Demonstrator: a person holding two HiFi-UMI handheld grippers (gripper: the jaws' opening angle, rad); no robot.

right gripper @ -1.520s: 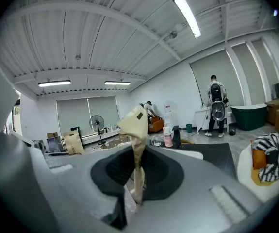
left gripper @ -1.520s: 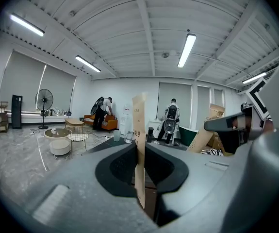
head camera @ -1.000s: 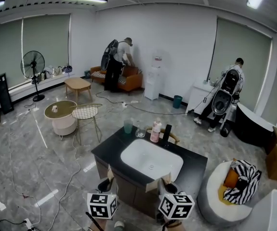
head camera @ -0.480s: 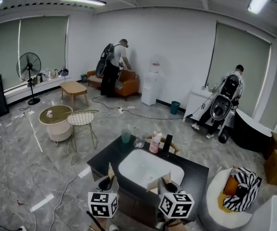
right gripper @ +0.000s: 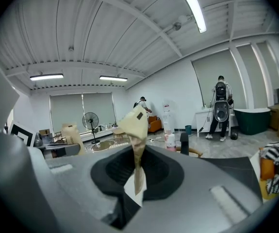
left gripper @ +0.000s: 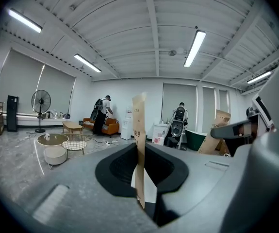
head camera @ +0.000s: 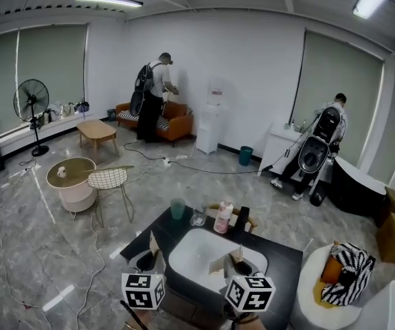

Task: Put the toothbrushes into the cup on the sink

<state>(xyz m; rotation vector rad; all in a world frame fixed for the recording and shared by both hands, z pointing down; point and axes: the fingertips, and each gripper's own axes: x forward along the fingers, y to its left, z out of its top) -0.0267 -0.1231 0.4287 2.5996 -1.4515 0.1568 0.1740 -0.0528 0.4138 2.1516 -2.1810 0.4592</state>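
The left gripper (left gripper: 140,152) is clamping its jaws on a flat brown toothbrush pack (left gripper: 139,123), which is standing on end, its long axis upright and its top rising well above the jaws. The right gripper (right gripper: 137,155) is pinching a second pack (right gripper: 134,123) by its lower end; this one is also pointing up, its crumpled top leaning left. Both are hovering at the near edge of the black surface (head camera: 283,260), well short of the green cup (head camera: 177,208) behind the white sink (head camera: 197,253)
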